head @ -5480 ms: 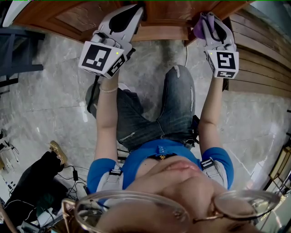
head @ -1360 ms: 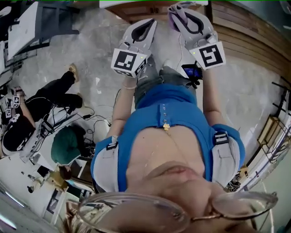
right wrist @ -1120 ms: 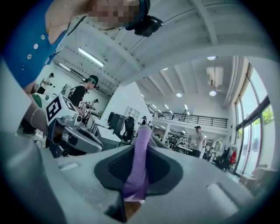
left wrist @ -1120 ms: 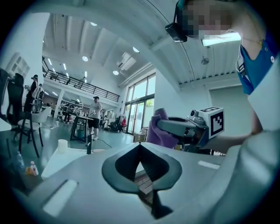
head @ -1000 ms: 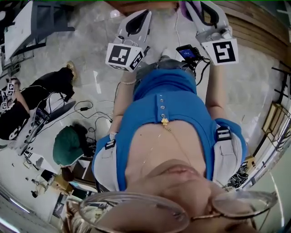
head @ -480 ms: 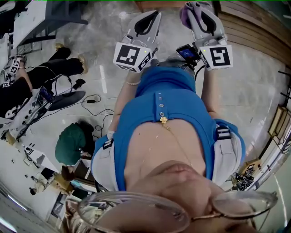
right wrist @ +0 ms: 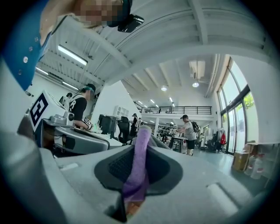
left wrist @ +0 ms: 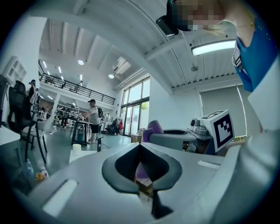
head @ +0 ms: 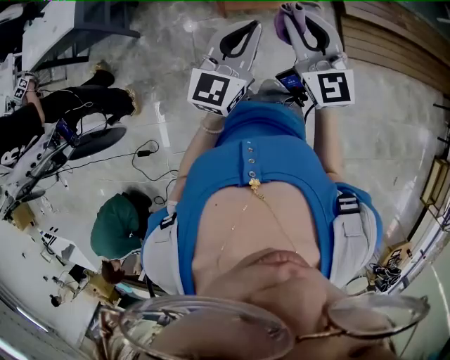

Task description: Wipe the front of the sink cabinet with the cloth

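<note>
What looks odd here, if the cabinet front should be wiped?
The purple cloth is clamped in the right gripper but touches no cabinet: both gripper views face an open hall.

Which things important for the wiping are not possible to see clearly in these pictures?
Sink cabinet front: the head view's top edge cuts it off; both gripper views face the room.
Cloth: only a purple strip shows; the shut jaws of the right gripper hide the rest.
Wiped or not: cannot tell.
</note>
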Demonstrator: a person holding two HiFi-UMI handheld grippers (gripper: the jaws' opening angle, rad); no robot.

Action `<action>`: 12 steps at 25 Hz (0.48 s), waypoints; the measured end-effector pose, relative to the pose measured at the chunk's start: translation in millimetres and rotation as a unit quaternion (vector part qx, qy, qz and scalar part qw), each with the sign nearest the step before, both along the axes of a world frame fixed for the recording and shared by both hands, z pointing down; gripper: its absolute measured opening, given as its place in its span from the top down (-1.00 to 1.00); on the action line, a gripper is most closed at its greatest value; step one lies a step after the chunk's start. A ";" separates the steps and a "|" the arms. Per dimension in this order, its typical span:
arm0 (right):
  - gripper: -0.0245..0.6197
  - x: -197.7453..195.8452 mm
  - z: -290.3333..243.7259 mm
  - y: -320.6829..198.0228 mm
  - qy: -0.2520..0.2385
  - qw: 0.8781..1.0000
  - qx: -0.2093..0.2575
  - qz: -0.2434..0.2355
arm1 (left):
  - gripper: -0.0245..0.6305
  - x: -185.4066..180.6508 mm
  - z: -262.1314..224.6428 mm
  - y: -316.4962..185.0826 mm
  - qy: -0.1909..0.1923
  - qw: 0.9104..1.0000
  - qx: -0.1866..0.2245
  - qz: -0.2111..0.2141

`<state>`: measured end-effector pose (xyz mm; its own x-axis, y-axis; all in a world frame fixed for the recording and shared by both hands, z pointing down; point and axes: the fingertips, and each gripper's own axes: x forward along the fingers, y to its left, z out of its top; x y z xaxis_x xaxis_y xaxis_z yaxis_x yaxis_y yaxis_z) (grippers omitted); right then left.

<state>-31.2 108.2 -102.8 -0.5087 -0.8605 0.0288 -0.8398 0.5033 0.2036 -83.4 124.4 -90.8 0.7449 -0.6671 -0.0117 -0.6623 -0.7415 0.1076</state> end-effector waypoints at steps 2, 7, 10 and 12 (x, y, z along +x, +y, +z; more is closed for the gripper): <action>0.74 0.1 0.6 -0.6 0.003 1.000 -0.005 -0.003 | 0.92 5.8 -0.6 1.6 -0.002 1.000 0.001 0.004; 0.74 19.7 0.6 -0.6 0.004 1.000 -0.012 0.000 | 0.93 36.6 -6.0 3.6 -0.001 1.000 0.002 0.024; 0.74 38.3 0.6 2.0 0.003 1.000 -0.018 0.007 | 0.93 56.7 -7.4 1.9 -0.003 1.000 0.000 0.030; 0.74 52.4 0.3 0.7 0.004 1.000 -0.016 0.007 | 0.93 71.1 -10.0 -1.4 -0.003 1.000 0.002 0.031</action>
<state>21.2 109.0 -102.5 -0.4963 -0.8660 0.0608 -0.8450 0.4980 0.1947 -12.3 123.0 -100.8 0.7849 -0.6195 -0.0097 -0.6157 -0.7816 0.1002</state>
